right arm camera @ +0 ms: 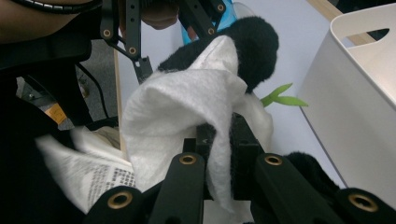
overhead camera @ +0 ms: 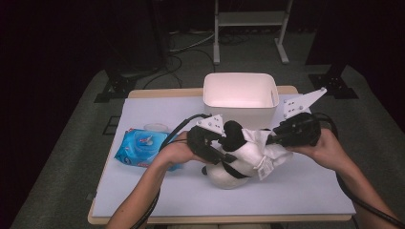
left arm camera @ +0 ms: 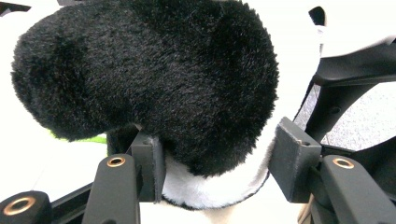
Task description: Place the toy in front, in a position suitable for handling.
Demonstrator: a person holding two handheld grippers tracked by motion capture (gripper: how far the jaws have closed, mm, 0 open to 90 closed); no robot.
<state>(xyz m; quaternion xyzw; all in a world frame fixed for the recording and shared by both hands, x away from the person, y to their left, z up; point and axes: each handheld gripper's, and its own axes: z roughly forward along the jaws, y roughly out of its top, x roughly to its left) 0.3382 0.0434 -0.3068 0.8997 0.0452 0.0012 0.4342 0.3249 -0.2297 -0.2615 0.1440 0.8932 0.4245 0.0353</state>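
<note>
Panda plush toy [overhead camera: 229, 162] lies on the table [overhead camera: 305, 191], just in front of the white bin [overhead camera: 240, 95]. Left tool [left arm camera: 219, 163] clamps the toy's black limb [left arm camera: 154, 79]. Right tool [right arm camera: 219, 140] pinches a white wipe [right arm camera: 182, 107] draped on the toy. Wipes pack [overhead camera: 138, 147] lies left of the toy.

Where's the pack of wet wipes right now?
In the high view, the pack of wet wipes lies on the left side of the table, just left of the person's left hand and the plush panda.
</note>
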